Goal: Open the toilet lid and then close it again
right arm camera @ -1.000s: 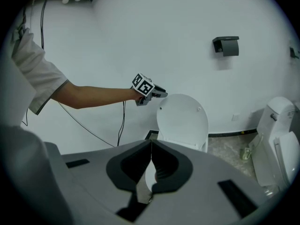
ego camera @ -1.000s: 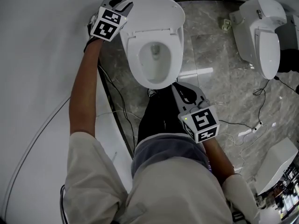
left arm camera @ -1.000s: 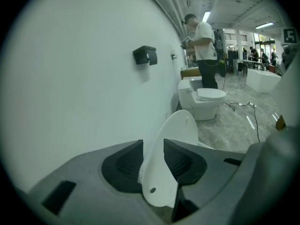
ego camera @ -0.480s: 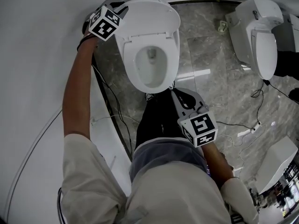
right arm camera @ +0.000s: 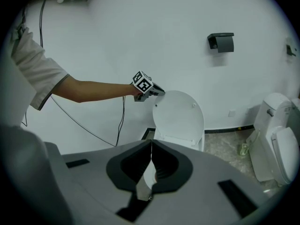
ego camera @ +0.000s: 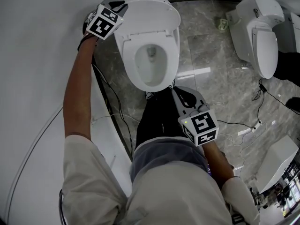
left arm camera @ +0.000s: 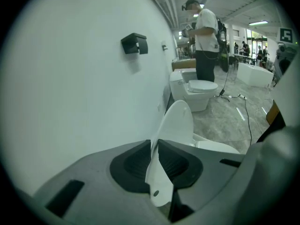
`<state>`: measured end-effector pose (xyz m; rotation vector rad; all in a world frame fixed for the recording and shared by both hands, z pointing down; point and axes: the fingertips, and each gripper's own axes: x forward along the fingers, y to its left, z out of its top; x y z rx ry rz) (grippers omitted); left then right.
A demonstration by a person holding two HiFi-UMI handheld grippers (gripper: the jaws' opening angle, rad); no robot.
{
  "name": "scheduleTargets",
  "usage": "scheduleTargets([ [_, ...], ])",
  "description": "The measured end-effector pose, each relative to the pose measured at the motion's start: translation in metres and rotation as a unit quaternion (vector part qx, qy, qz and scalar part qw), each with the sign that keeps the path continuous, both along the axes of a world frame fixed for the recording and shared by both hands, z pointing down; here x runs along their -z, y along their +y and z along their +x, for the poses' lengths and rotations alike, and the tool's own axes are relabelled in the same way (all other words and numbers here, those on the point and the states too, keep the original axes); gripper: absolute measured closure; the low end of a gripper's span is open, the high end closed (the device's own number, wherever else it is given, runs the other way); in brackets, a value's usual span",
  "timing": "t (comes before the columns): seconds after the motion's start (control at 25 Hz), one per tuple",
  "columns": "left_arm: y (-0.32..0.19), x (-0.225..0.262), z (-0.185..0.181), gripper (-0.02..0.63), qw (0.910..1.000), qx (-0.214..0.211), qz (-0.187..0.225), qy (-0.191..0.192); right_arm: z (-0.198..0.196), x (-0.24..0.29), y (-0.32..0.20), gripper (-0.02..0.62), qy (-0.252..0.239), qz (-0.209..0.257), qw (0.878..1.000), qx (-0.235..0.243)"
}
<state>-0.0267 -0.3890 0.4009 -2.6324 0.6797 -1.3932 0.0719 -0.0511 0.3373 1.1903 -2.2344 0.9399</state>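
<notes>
The toilet lid (ego camera: 151, 14) stands raised at the back of the bowl (ego camera: 161, 81), leaning toward the wall (ego camera: 37, 55). The opening half of the job looks done, and the closing half lies ahead.

Your left hand-held gripper (ego camera: 121, 4) is at the lid's upper left rim, reaching in from the wall side with your arm stretched out. Its jaws have just been closing. The left gripper view shows the thin edge of the lid running between them with the pads pinched onto it, so this is a narrow grip on the rim, not an empty one. Your right hand-held gripper (ego camera: 179, 93) hangs well apart from the lid, near the front of the bowl, with its jaws together on nothing. The left is plainly the nearer and the one to work with.

The lid's long axis runs from the hinge (ego camera: 149, 34) at the back of the bowl up to the rounded top rim where you hold it. Its inner face looks out over the bowl, toward you. As I judge it, the coming move is an arc about that hinge: draw the rim away from the wall, toward you and down over the bowl. Hold the jaws square across the edge, because the rim looks thin and smooth and could slip as the lid tips past upright.
</notes>
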Motion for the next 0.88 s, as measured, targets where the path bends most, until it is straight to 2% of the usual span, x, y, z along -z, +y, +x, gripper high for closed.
scheduleTargets([
  [0.12, 0.005, 0.004, 0.001, 0.557, 0.9999, -0.001, 0.002, 0.011, -0.003, 0.001, 0.001, 0.584, -0.002, 0.0, 1.0, 0.003],
  [0.6, 0.031, 0.001, -0.006, 0.561, 0.9996, -0.026, -0.013, -0.002, -0.014, 0.001, 0.007, 0.584, -0.003, -0.003, 1.0, 0.012],
  [0.88, 0.044, 0.005, -0.005, 0.561, 0.9994, -0.03, -0.016, 0.008, -0.022, -0.003, 0.015, 0.584, -0.001, -0.009, 1.0, 0.021],
])
